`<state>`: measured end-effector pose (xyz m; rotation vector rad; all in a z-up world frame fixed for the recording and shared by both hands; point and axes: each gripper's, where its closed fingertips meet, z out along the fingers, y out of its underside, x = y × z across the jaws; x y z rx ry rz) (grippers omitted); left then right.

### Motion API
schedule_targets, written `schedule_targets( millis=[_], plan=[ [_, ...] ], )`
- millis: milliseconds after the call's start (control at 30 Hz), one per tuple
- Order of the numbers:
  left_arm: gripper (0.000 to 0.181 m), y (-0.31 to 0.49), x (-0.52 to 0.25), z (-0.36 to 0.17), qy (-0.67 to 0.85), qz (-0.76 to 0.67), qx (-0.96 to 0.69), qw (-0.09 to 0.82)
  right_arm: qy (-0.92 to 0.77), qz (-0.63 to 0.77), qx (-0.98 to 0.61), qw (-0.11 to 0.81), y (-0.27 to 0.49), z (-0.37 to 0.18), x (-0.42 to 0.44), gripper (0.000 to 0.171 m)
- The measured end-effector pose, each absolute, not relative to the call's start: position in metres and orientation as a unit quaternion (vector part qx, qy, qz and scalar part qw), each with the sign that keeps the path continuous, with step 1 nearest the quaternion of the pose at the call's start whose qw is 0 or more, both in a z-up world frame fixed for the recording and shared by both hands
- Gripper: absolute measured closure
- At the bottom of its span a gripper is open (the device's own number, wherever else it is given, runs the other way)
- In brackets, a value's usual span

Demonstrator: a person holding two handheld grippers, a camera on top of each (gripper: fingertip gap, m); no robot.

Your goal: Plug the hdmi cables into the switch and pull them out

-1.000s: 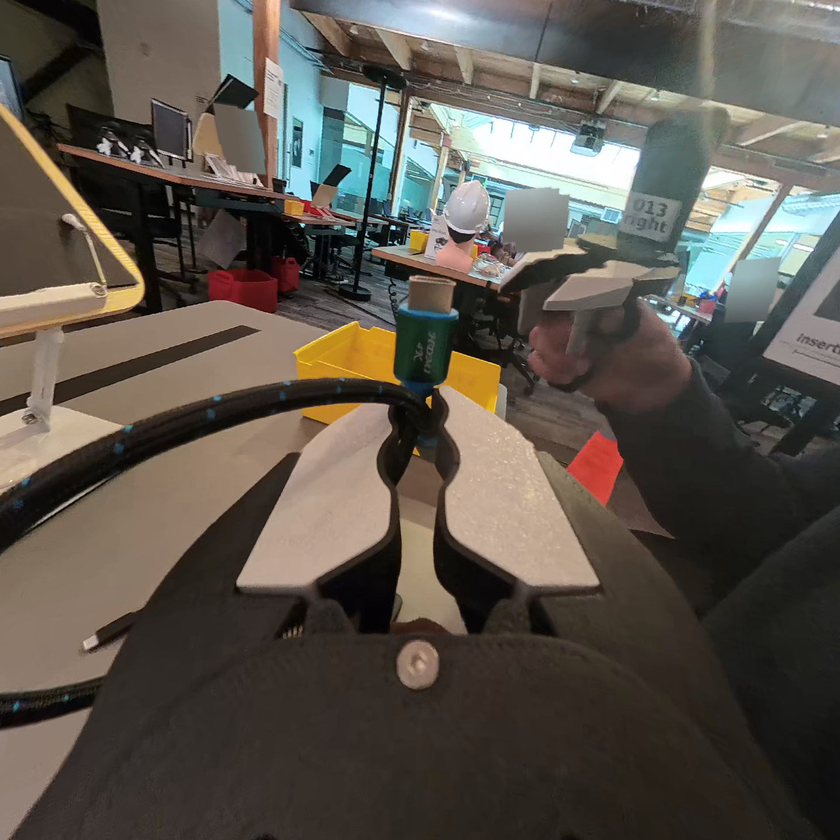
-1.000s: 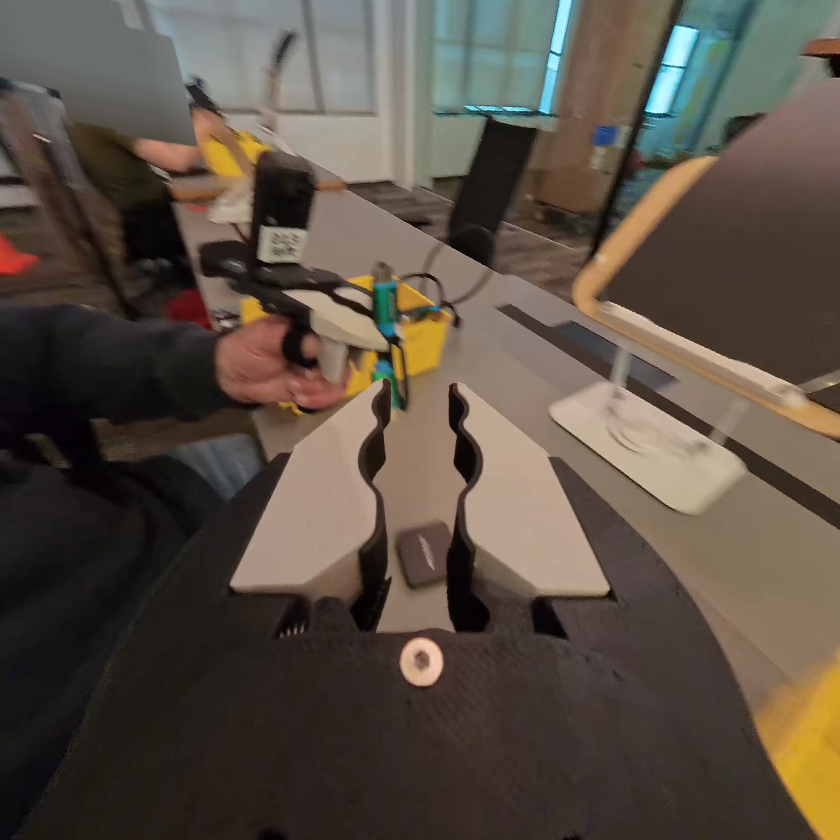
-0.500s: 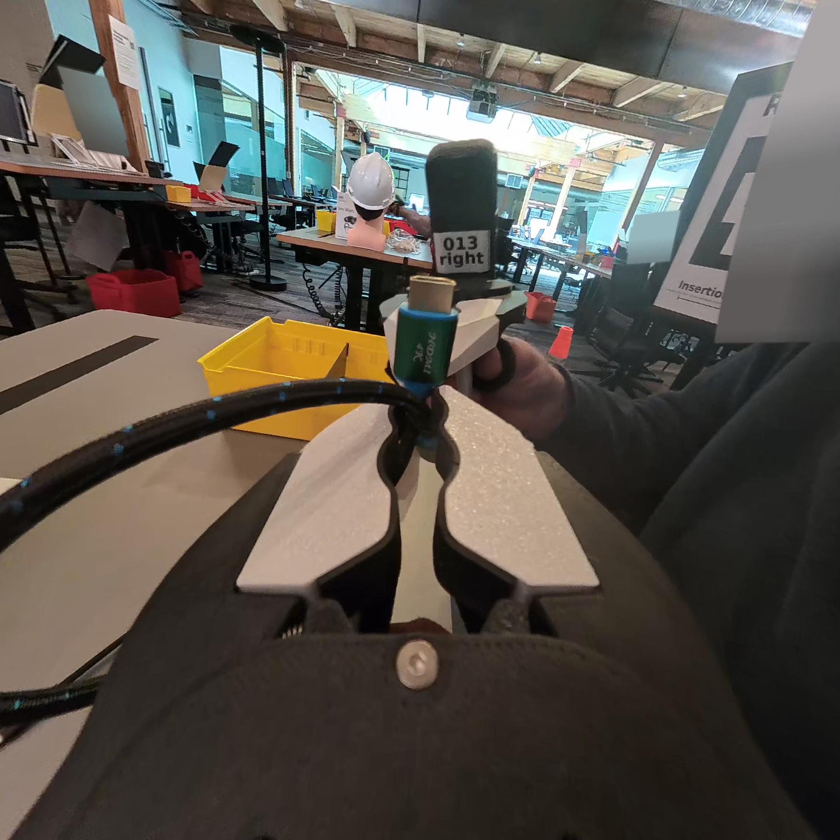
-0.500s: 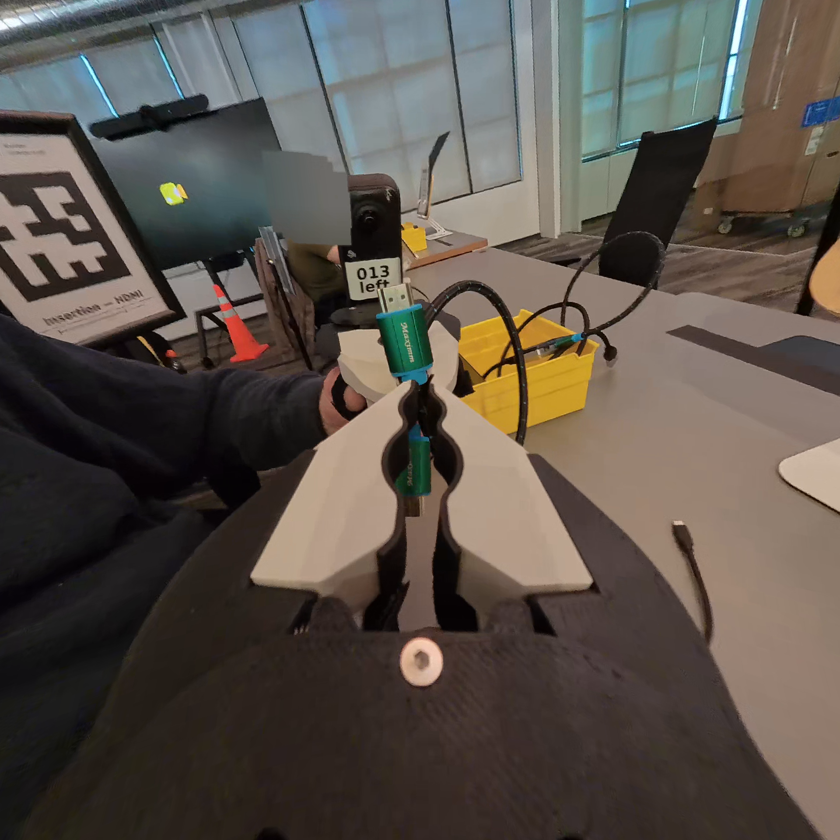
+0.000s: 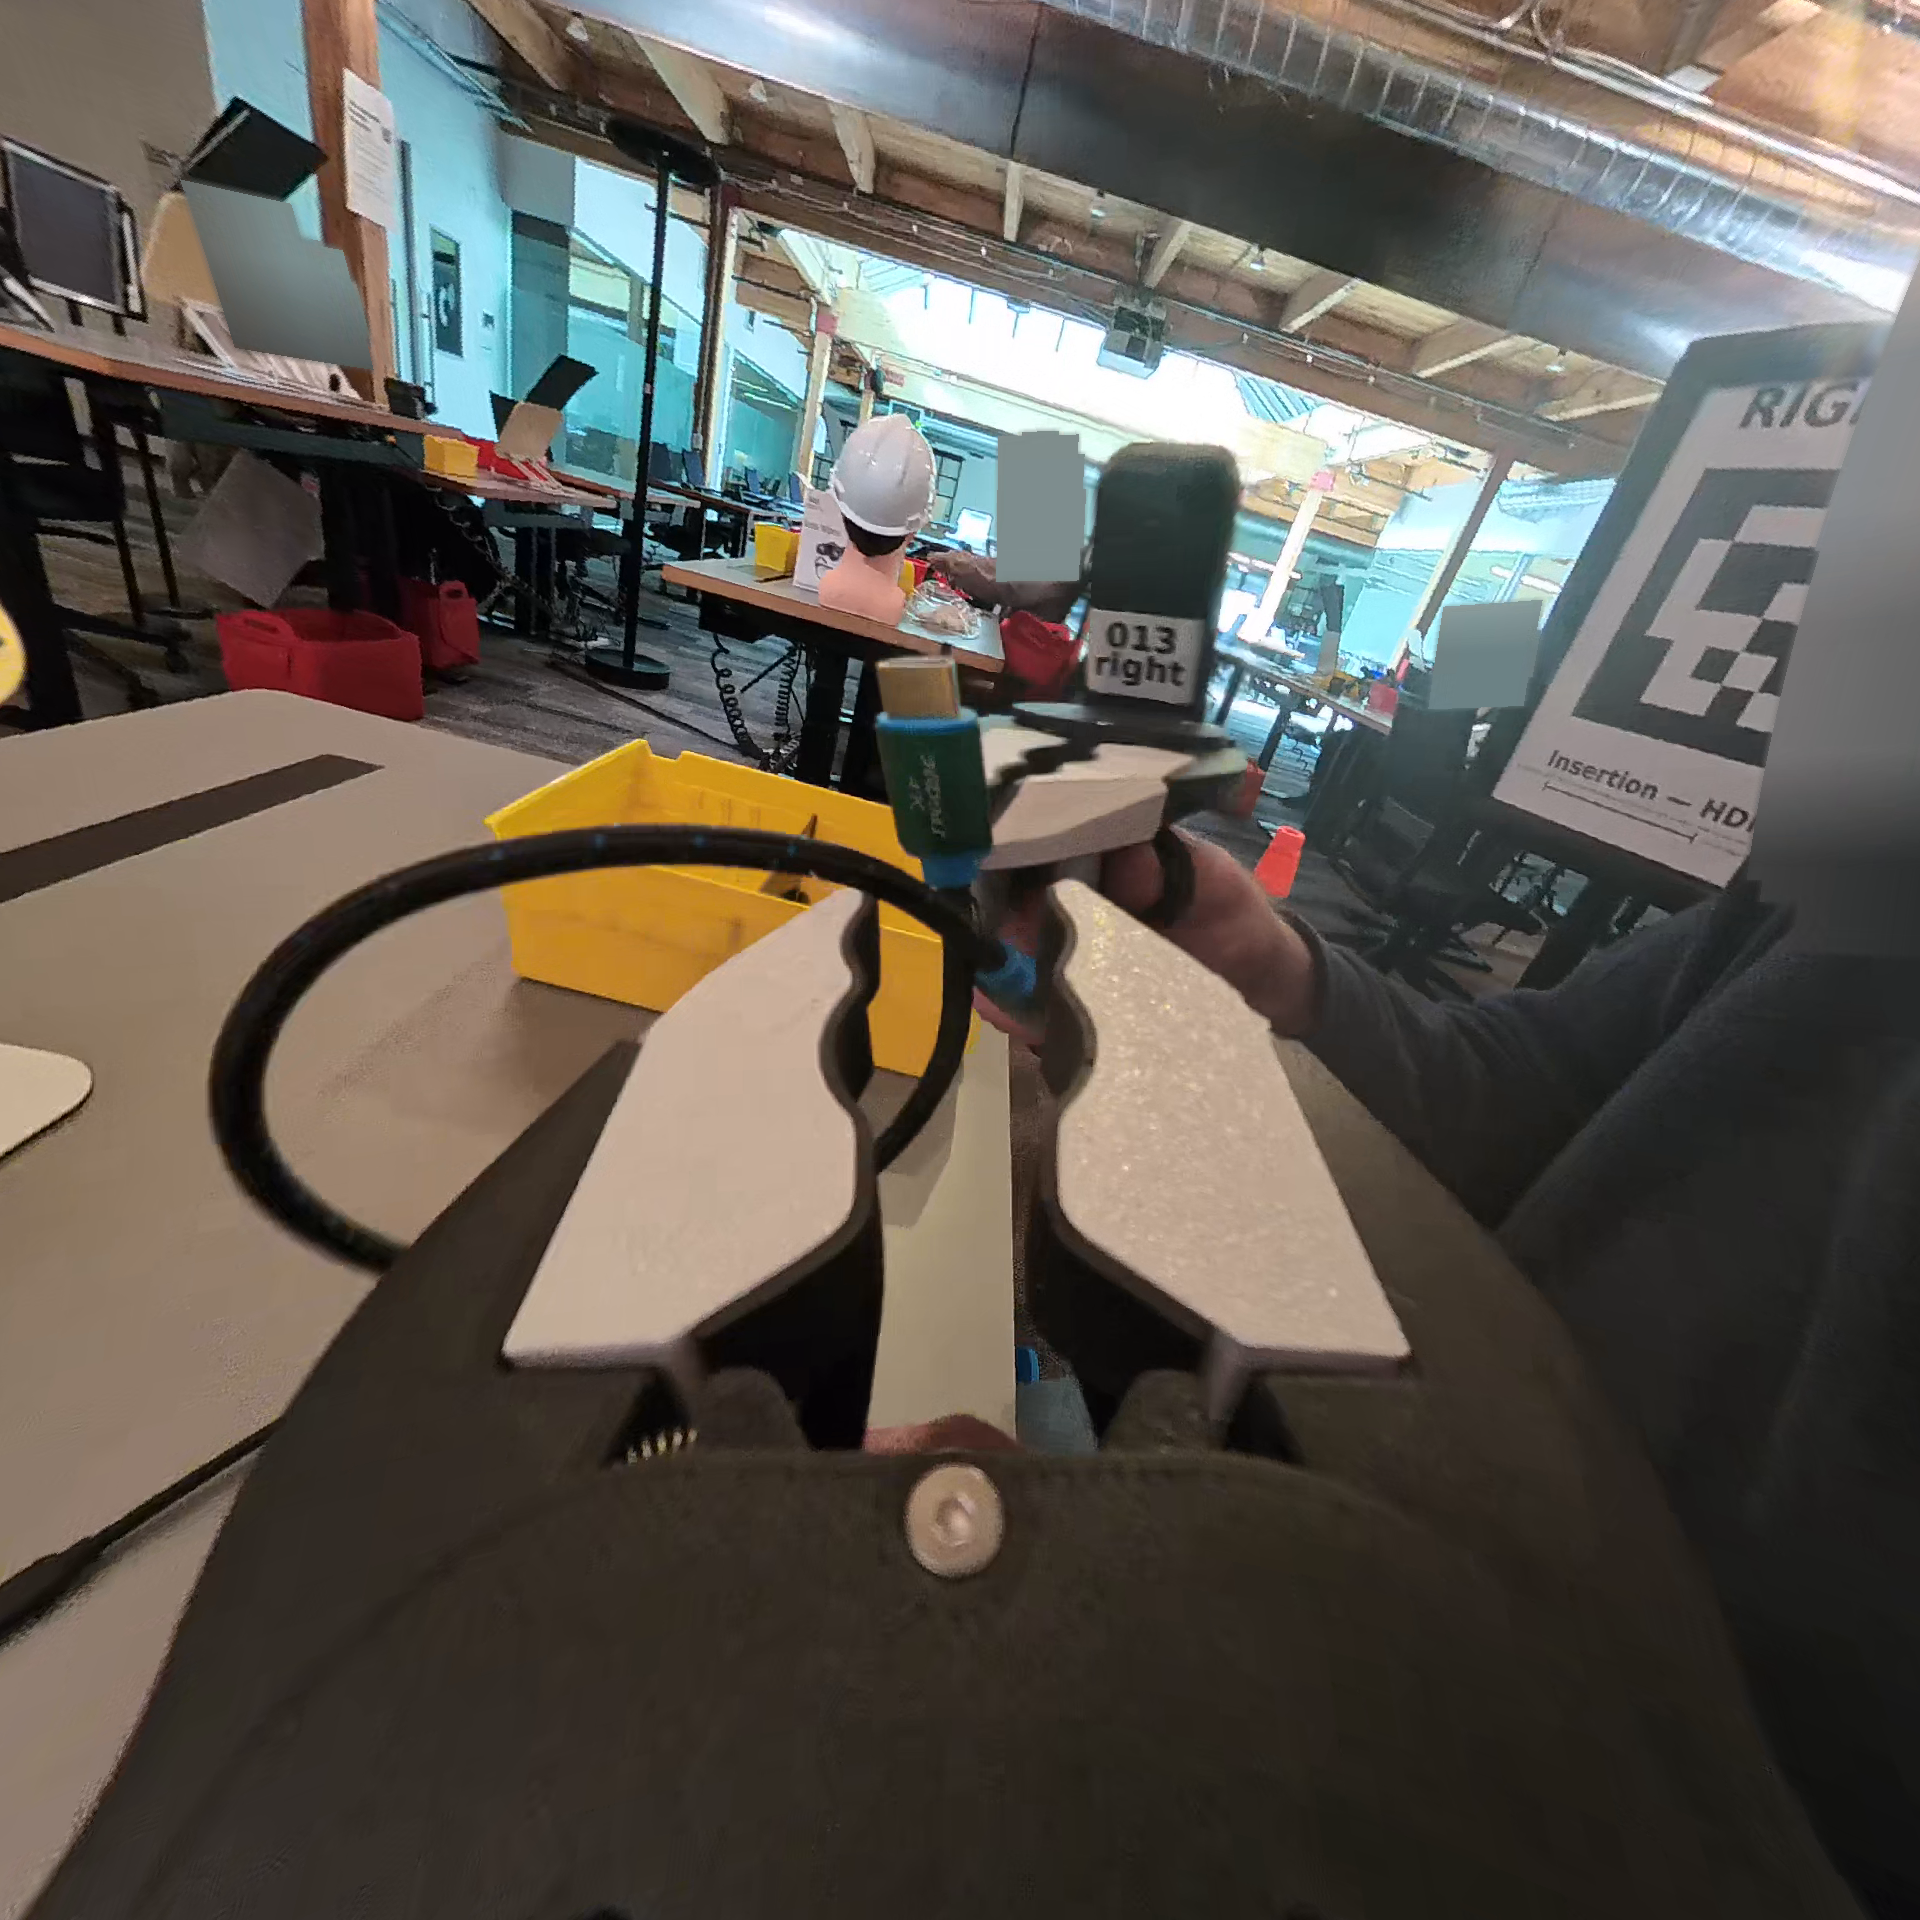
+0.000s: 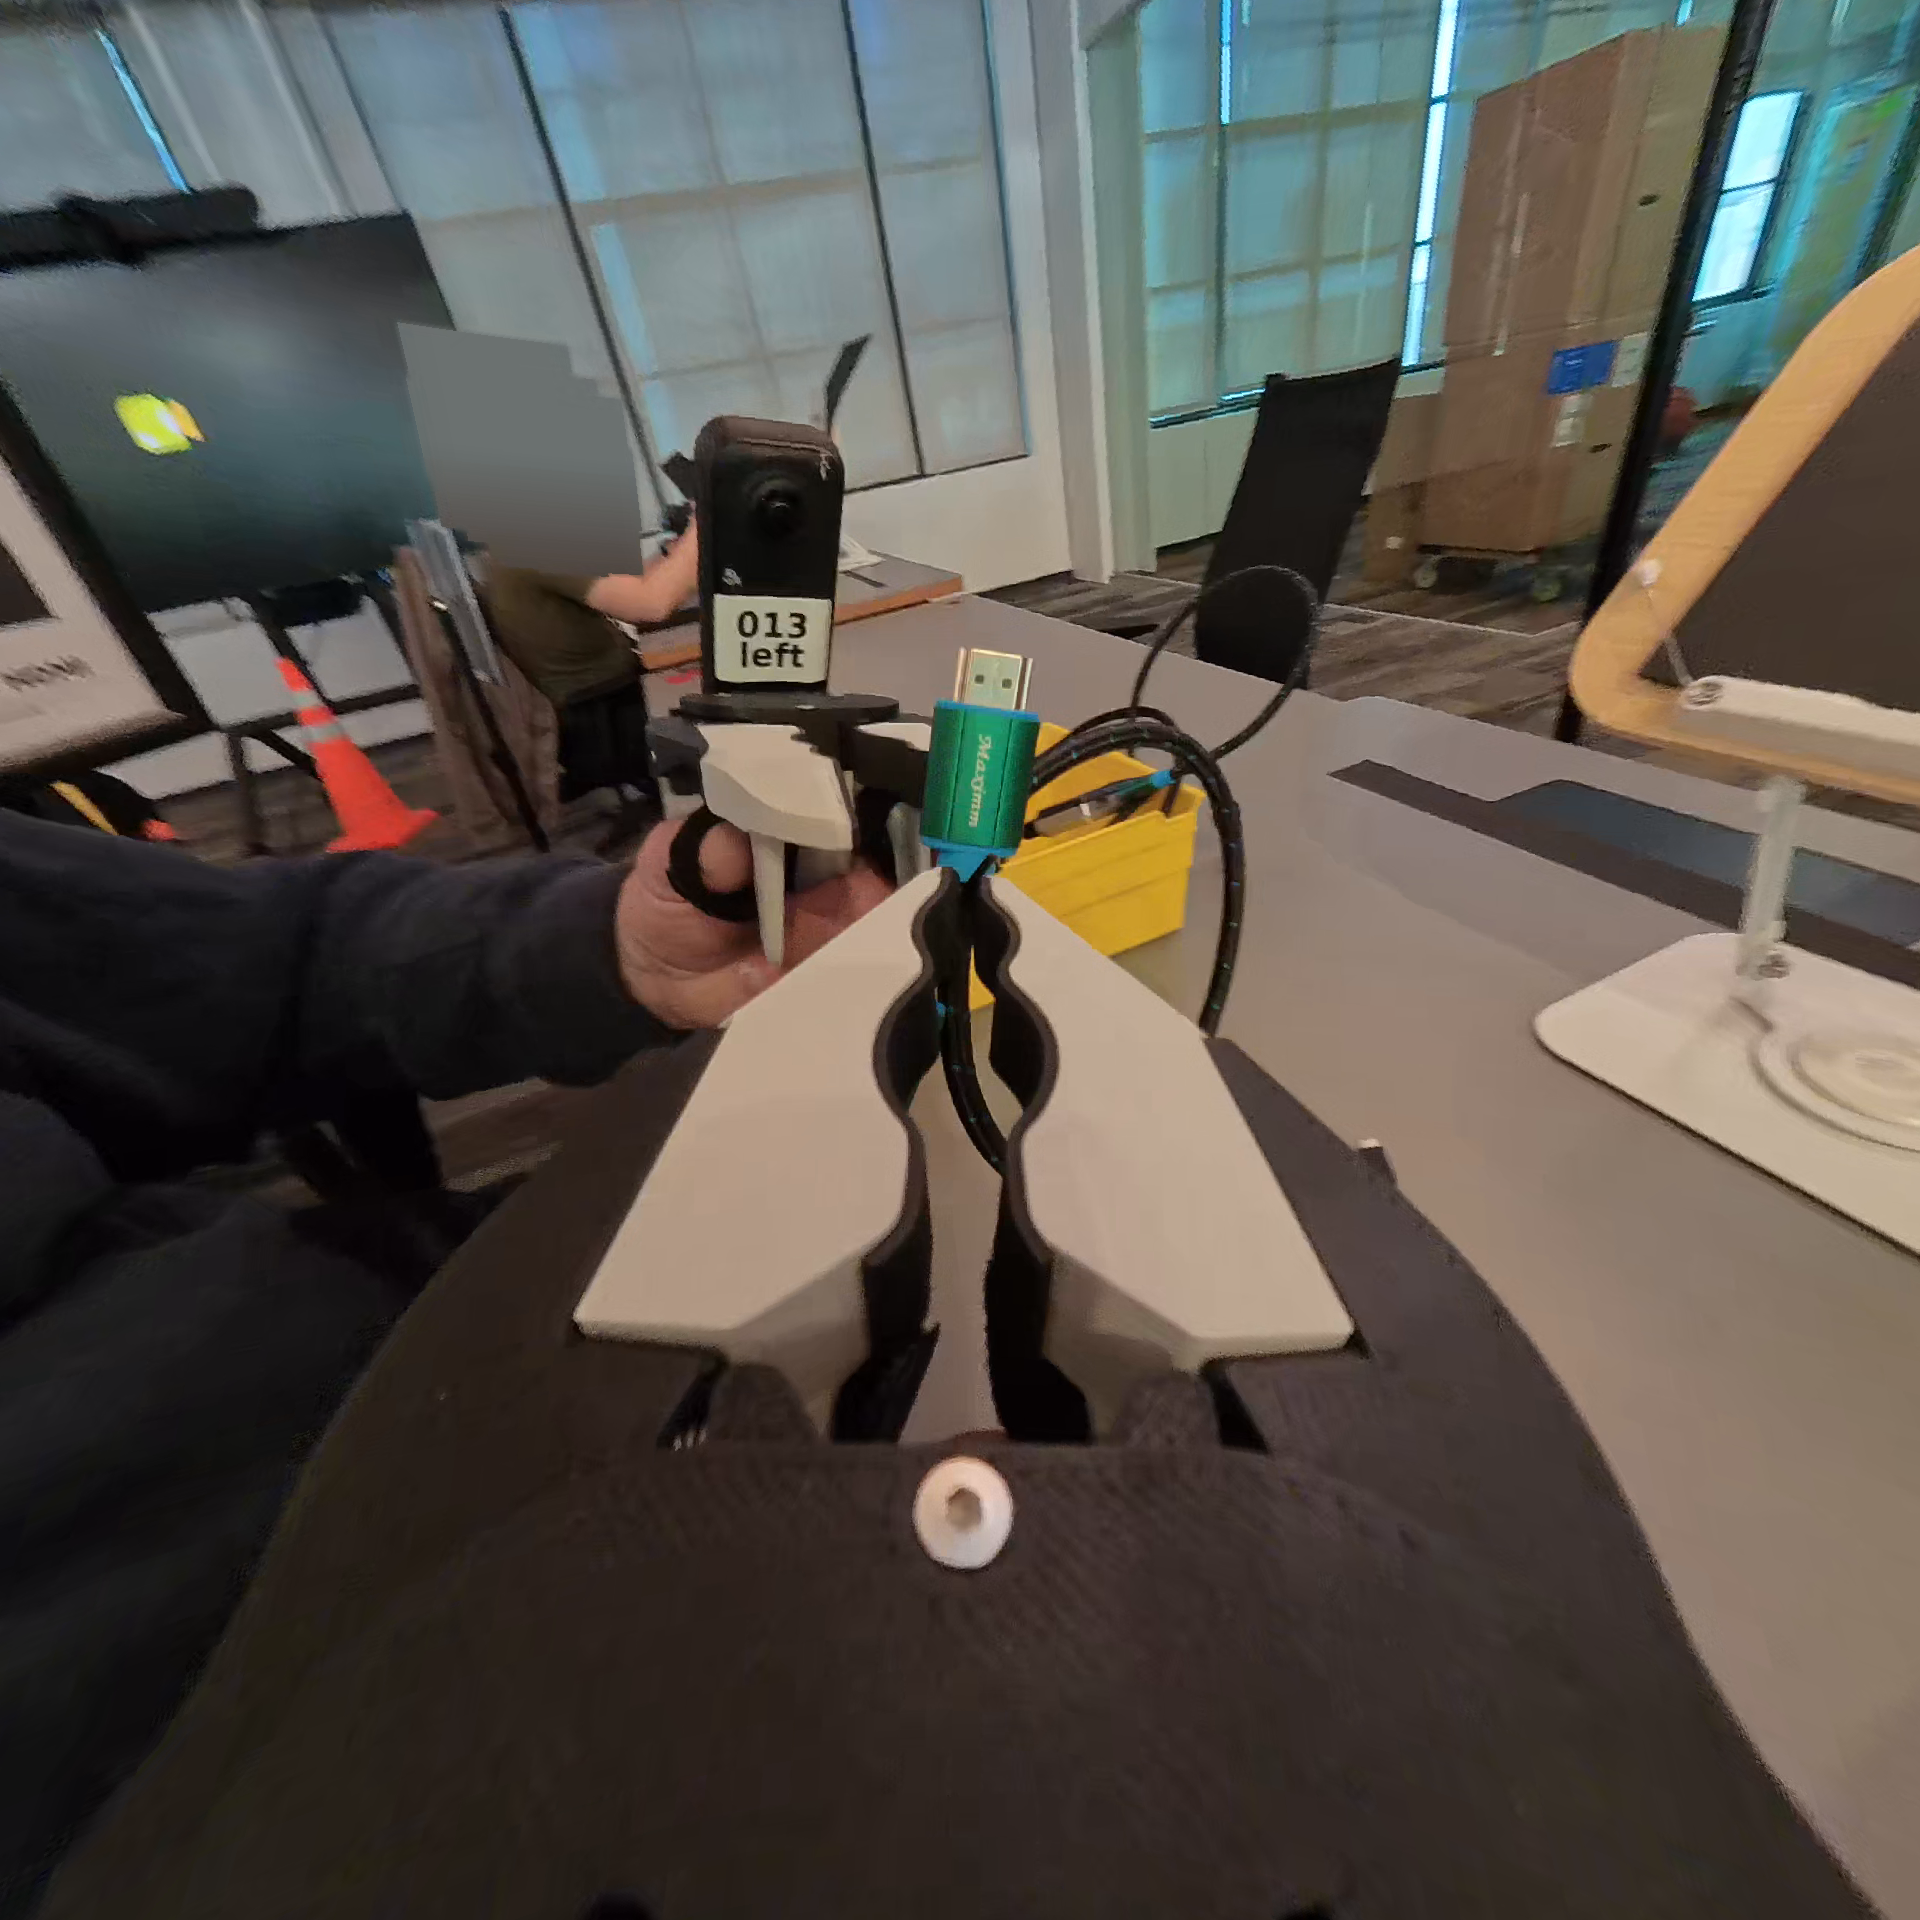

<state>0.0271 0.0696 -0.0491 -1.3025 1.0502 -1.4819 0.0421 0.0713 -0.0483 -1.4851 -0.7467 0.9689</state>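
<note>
A black braided HDMI cable [image 5: 312, 935] ends in a green plug [image 5: 930, 790] with a gold tip pointing up. My right gripper [image 6: 961, 894] is shut on the cable just under the green plug [image 6: 977, 779]. My left gripper [image 5: 961, 904] is open, with its fingers on either side of the cable below the plug and apart from it. The right gripper also shows in the left wrist view [image 5: 997, 769], facing mine. The left gripper shows in the right wrist view [image 6: 821, 748]. The cable [image 6: 1226, 831] loops back toward the bin. The switch is not in view.
A yellow bin [image 5: 675, 873] holding more cables [image 6: 1112, 873] sits on the grey table [image 6: 1455, 1039]. A white stand base [image 6: 1714, 1039] with a tilted board is at the right. A patterned sign [image 5: 1714, 623] and an orange cone [image 6: 343, 769] stand beyond the table. Less than 4 cm separates the two grippers' tips.
My left gripper held the cable under the plug and has now opened. My right gripper came in, closed on the cable below the plug and now holds it.
</note>
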Motion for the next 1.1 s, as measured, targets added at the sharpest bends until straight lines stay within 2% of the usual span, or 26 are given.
schedule_targets(
  millis=[133, 267, 567, 700, 767, 1100],
  plan=[
    [0.151, 0.078, 0.030, -0.057, 0.405, -0.589, -0.552, 0.430, -0.331, 0.350, -0.640, 0.599, 0.075, -0.050, 0.040, 0.171],
    [0.139, 0.078, 0.037, -0.072, 0.401, -0.590, -0.580, 0.393, -0.337, 0.318, -0.637, 0.616, 0.076, -0.050, 0.037, 0.171],
    [0.125, 0.067, 0.046, -0.076, 0.396, -0.621, -0.581, 0.348, -0.354, 0.278, -0.640, 0.623, 0.077, -0.057, 0.030, 0.171],
    [0.146, 0.063, 0.047, -0.080, 0.401, -0.625, -0.576, 0.341, -0.360, 0.278, -0.638, 0.621, 0.075, -0.059, 0.025, 0.171],
    [0.164, 0.061, 0.047, -0.082, 0.409, -0.623, -0.575, 0.337, -0.359, 0.284, -0.637, 0.620, 0.074, -0.059, 0.025, 0.171],
    [0.169, 0.065, 0.041, -0.076, 0.425, -0.602, -0.573, 0.359, -0.329, 0.387, -0.630, 0.587, 0.071, -0.057, 0.032, 0.171]
  ],
)
